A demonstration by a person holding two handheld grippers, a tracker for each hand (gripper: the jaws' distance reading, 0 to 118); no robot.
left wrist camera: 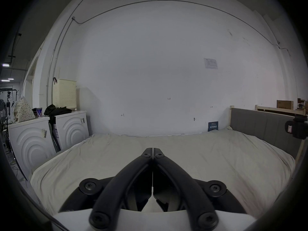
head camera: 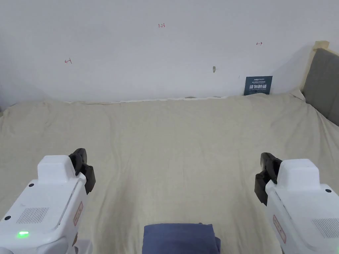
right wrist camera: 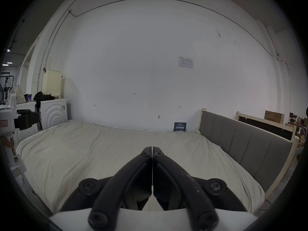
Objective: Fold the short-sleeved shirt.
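Shirt (head camera: pixel 180 238): dark blue, lying on the bed (head camera: pixel 172 139) at its near edge, cut off by the bottom of the head view, so what shows is a compact rectangular block, apparently already folded or bunched; cannot tell which. Visible top edge runs left-right across the bed, so its long axis reads as crosswise, though the hidden part could change that. Collar, sleeves and facing direction not distinguishable. Left gripper (head camera: pixel 86 172) and right gripper (head camera: pixel 263 178) both hover over the bed, beyond the shirt toward the wall (head camera: pixel 165 49), one on each side of it and well apart from it. Shirt lies behind and inward of both tips, roughly midway between them; neither is clearly nearer. Both point toward the wall, away from the shirt. Left gripper (left wrist camera: pixel 152 151) in its own view: jaws closed tip to tip, nothing between them. Right gripper (right wrist camera: pixel 152 149) likewise clenched and empty. Judgement: the next move calls for pulling both back toward the bed's near edge, opening the jaws, and approaching the shirt's left and right ends.
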